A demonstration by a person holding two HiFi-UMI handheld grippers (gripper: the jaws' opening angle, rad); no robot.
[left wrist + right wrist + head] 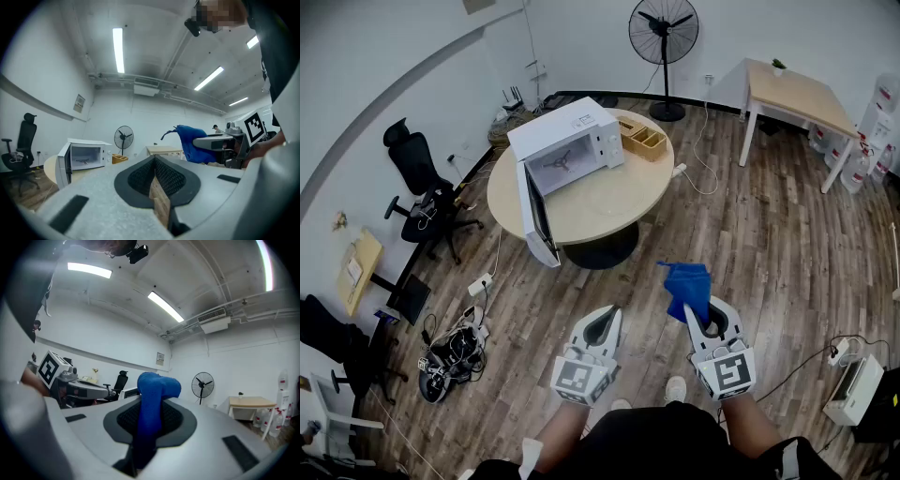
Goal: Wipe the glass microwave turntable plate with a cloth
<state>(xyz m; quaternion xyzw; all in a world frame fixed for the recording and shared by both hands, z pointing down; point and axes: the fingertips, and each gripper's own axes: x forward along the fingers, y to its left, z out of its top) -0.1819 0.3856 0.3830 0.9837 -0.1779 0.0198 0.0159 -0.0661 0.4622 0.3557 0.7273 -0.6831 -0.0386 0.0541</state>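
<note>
Blue crumpled cloth [686, 284] is sitting pinched between the jaws of the right gripper [703, 321], well apart from the white box-shaped microwave oven [581, 131]. That oven is standing door-open on the round beige table [609, 202]. Left gripper [602, 323], jaws pressed together on nothing, is hovering equally far from the microwave oven.

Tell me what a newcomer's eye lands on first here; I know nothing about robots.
The bright blue cloth stands out first, pinched in the right gripper low in the head view, while the left gripper beside it has its fingers together on nothing. Next comes the white microwave, its door swung open, on the round table ahead. A standing fan sits by the far wall.
</note>
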